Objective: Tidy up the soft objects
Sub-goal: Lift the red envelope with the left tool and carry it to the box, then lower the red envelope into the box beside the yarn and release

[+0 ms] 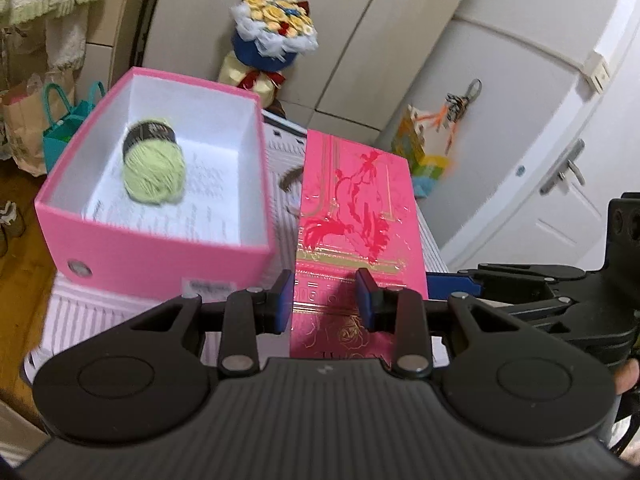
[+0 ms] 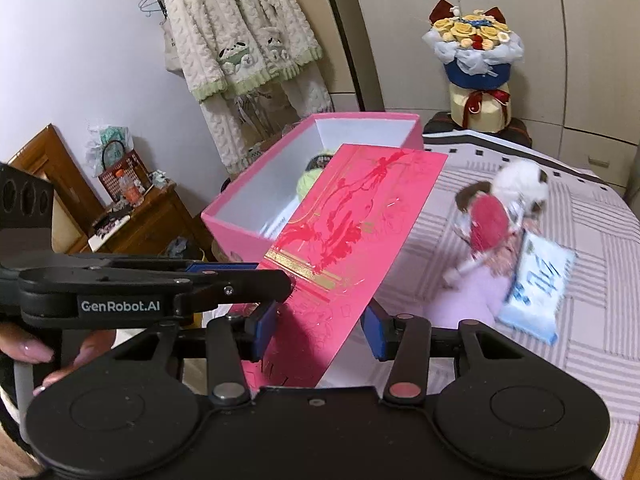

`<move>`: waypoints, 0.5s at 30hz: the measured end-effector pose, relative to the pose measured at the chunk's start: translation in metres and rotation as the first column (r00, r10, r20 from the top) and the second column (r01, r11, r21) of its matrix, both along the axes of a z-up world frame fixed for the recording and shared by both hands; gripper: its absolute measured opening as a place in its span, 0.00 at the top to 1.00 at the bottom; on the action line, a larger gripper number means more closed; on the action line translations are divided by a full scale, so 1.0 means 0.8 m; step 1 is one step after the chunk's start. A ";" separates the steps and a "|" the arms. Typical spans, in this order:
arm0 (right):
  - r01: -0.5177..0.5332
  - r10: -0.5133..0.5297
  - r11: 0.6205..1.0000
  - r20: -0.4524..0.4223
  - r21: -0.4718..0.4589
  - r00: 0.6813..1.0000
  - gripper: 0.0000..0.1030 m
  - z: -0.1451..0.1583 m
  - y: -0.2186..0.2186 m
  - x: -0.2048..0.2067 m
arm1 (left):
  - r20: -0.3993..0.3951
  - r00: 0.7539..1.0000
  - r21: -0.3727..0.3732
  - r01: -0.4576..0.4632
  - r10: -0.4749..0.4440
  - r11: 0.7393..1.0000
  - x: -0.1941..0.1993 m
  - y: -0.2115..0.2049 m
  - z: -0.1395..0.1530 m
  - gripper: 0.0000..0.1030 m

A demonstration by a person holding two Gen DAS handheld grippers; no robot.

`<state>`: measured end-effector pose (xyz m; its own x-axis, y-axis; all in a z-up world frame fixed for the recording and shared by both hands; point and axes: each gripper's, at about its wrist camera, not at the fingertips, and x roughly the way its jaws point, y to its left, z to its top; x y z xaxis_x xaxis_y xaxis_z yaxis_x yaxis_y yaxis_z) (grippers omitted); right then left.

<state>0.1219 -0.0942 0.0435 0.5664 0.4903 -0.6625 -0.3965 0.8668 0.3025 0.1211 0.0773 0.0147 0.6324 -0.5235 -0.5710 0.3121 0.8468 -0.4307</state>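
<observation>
An open pink box point(image 1: 160, 248) with a white inside stands on the striped bed point(image 1: 80, 312). A green yarn ball point(image 1: 154, 172) lies in it, and it shows partly in the right wrist view point(image 2: 308, 180). A pink lid with red and gold print point(image 1: 356, 216) is held up beside the box, tilted in the right wrist view point(image 2: 344, 240). My left gripper point(image 1: 325, 300) has its jaws on either side of the lid's near end. My right gripper point(image 2: 320, 330) also straddles the lid's near edge. A plush toy with a red ball point(image 2: 492, 220) lies on the bed to the right.
A blue-and-white pouch point(image 2: 536, 284) and a pale pink soft item point(image 2: 468, 300) lie by the plush. A flower bouquet point(image 2: 476, 64) stands at the bed's far end. White wardrobe doors point(image 1: 520, 120) are behind. A fleece garment point(image 2: 240, 40) hangs on the wall.
</observation>
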 end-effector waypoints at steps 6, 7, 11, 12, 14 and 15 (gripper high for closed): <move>-0.002 0.002 1.000 -0.008 0.012 1.000 0.49 -0.002 0.020 0.072 | -0.049 0.999 -0.032 -0.021 0.019 0.999 0.079 0.032 -0.005 0.70; 0.002 -0.002 1.000 -0.010 0.011 1.000 0.49 -0.005 0.023 0.085 | -0.056 0.998 -0.035 -0.023 0.021 0.999 0.091 0.035 -0.007 0.70; 0.010 -0.009 1.000 -0.026 0.010 1.000 0.49 -0.017 0.034 0.133 | -0.101 0.994 -0.047 -0.056 0.051 0.997 0.142 0.044 -0.019 0.71; 0.009 -0.009 1.000 -0.030 0.007 1.000 0.49 -0.020 0.037 0.143 | -0.117 0.991 -0.056 -0.065 0.058 0.996 0.155 0.047 -0.024 0.71; 0.004 -0.004 1.000 -0.040 -0.006 0.999 0.49 -0.024 0.041 0.164 | -0.148 0.987 -0.076 -0.079 0.068 0.994 0.175 0.053 -0.033 0.71; -0.004 0.003 1.000 -0.041 -0.023 0.999 0.49 -0.025 0.044 0.172 | -0.162 0.984 -0.086 -0.086 0.071 0.993 0.185 0.055 -0.039 0.71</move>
<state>0.2598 -0.0592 0.0231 0.5369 0.4766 -0.6962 -0.3875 0.8723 0.2983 0.2688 0.1214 -0.0162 0.5789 -0.5308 -0.6190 0.1678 0.8204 -0.5466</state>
